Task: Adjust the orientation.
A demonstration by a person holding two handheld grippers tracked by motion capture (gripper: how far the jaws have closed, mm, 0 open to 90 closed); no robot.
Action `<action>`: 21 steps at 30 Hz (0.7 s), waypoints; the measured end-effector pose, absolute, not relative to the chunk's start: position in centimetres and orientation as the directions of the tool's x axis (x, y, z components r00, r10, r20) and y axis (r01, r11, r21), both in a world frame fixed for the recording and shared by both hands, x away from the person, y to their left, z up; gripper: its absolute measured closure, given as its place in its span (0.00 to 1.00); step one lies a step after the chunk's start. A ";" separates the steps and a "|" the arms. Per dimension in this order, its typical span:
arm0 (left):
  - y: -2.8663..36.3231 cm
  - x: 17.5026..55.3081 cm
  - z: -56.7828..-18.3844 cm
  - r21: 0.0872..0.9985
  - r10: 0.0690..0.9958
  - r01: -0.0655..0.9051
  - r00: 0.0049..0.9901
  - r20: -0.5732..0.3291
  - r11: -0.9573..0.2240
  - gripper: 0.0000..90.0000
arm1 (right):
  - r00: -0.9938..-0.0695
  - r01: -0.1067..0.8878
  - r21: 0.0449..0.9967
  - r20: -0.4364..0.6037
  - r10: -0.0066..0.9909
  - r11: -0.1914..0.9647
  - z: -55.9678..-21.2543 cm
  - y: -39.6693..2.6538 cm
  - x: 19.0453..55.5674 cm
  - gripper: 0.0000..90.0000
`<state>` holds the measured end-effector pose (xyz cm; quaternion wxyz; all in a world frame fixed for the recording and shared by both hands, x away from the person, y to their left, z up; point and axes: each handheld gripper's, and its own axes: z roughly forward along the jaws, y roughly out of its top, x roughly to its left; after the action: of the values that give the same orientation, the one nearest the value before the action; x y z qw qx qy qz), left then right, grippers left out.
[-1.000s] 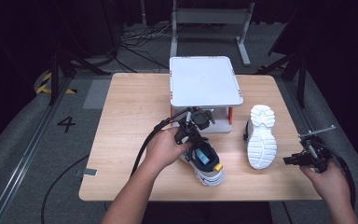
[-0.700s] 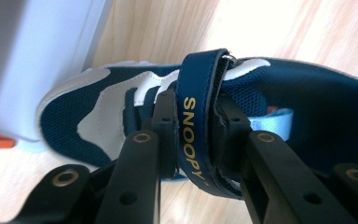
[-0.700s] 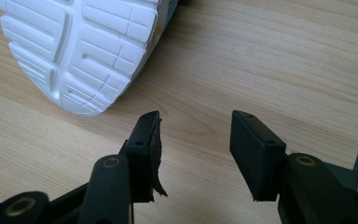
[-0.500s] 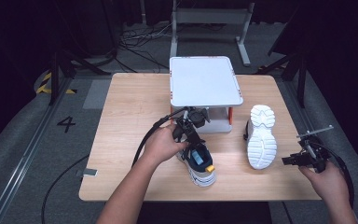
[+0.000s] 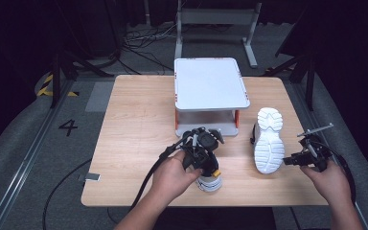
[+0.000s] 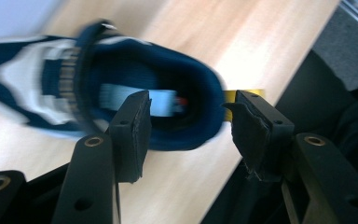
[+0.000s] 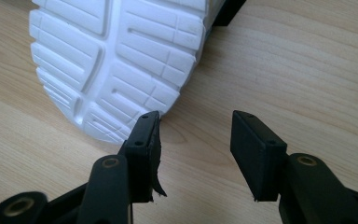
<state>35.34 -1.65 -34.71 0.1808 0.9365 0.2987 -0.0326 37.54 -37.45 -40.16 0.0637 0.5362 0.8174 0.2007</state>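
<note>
Working from the biggest thing down to your fingers:

Desk (image 5: 134, 124): it carries everything, lying under both pairs of fingers.
White stand (image 5: 210, 84): beyond your left fingers, its lower shelf free; probably where the shoes are meant to go.
White-soled shoe (image 5: 268, 139): on its side, sole toward you, its toe just ahead of your right fingers (image 7: 193, 140), ready to be pinched.
Blue shoe (image 6: 121, 88): upright near the desk's front edge, its heel collar between your left fingers (image 6: 189, 128).
Left fingers: they have just been opening; spread apart, pads clear of the collar, gripping nothing.
Right fingers: apart and empty, one pad beside the sole's edge.
</note>
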 end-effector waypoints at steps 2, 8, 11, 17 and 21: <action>-2.1 35.4 -35.5 0.302 0.543 0.581 0.814 -0.206 -0.756 0.53 | -0.426 0.847 0.398 0.114 0.898 0.351 -40.1 -37.2 37.7 0.59; -3.8 35.3 -38.1 0.237 0.544 0.574 0.818 -0.186 -0.784 0.55 | -0.428 0.846 0.401 0.118 0.896 0.352 -40.1 -37.2 38.0 0.59; -4.5 35.1 -39.0 0.221 0.561 0.577 0.816 -0.136 -0.786 0.58 | -0.427 0.847 0.400 0.122 0.896 0.349 -40.3 -37.4 37.9 0.58; -5.6 34.8 -40.7 0.207 0.556 0.563 0.826 -0.097 -0.800 0.66 | -0.414 0.851 0.404 0.125 0.902 0.335 -40.2 -37.9 37.7 0.58; -5.8 34.8 -40.8 0.201 0.523 0.535 0.845 -0.112 -0.821 0.75 | -0.399 0.856 0.404 0.123 0.909 0.322 -40.1 -38.5 37.3 0.58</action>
<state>34.80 -5.82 -40.81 0.1128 0.9538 0.2772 -0.0260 37.32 -38.48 -40.14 0.0630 0.5444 0.8105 0.2067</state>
